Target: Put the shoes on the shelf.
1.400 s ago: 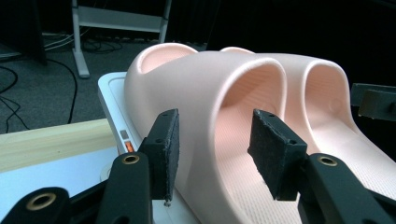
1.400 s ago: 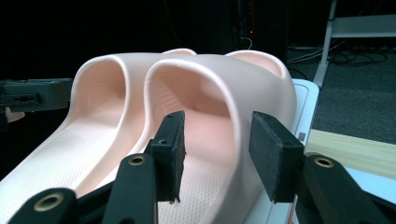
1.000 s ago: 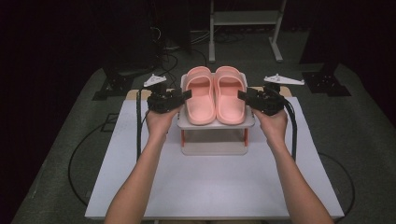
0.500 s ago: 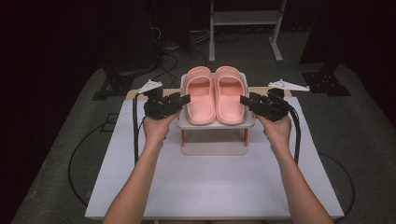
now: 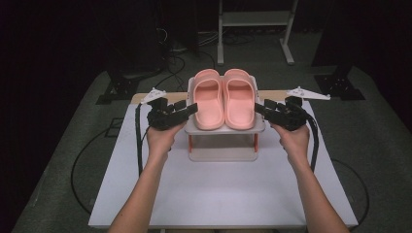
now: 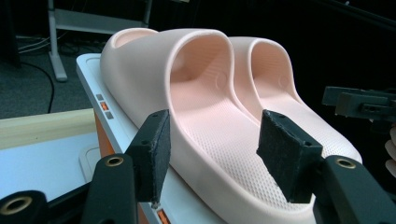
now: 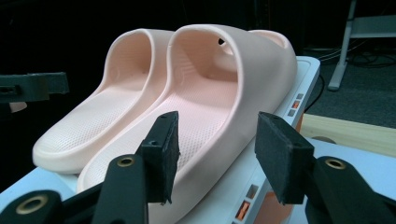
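Two slippers (image 5: 224,99) on one rack (image 5: 222,130).
Left claw (image 5: 190,110) and right claw (image 5: 261,108) were half open, just opening, holding nothing.

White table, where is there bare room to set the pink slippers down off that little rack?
The white table is bare in front of the rack, between the two forearms, and outward of each forearm toward the side edges. It is crowded at the rack itself: the slippers cover its top, with the left gripper and right gripper flanking it.
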`<action>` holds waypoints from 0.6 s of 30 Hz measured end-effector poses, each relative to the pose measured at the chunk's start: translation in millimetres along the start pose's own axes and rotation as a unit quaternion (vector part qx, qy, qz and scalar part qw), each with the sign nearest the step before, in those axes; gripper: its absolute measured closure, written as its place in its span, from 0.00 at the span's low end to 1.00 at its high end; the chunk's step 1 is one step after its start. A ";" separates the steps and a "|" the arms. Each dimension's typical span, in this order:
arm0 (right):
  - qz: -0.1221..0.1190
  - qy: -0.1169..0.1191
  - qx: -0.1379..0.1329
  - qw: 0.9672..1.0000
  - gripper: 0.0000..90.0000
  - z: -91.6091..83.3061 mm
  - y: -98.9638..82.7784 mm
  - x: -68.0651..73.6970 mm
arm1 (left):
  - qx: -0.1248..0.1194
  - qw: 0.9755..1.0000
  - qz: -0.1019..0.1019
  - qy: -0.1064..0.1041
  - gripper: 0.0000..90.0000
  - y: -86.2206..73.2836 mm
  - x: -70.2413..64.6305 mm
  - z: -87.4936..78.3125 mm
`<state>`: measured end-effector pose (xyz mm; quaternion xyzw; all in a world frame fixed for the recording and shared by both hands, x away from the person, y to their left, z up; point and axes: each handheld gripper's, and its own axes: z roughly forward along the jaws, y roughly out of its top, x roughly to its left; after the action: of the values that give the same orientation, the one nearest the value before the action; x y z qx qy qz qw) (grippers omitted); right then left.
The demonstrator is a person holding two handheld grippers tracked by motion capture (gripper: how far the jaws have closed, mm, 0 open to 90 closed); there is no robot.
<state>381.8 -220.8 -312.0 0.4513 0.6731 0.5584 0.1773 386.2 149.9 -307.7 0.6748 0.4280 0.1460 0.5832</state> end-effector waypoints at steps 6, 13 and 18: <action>0.002 0.004 -0.001 1.000 0.53 -4.0 -4.7 -0.4 | -0.004 1.000 0.000 -0.002 0.47 -5.7 -1.2 -7.5; 0.000 0.011 -0.002 1.000 0.52 -10.7 -9.7 0.5 | -0.008 1.000 0.001 -0.003 0.45 -10.4 -3.9 -14.9; 0.001 0.012 -0.001 1.000 0.52 -15.1 -13.4 0.0 | -0.006 1.000 0.006 -0.005 0.45 -12.4 -6.3 -17.0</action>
<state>365.1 -229.3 -319.5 0.4450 0.6742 0.5648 0.1686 365.6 155.9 -312.4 0.6748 0.4204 0.1485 0.5881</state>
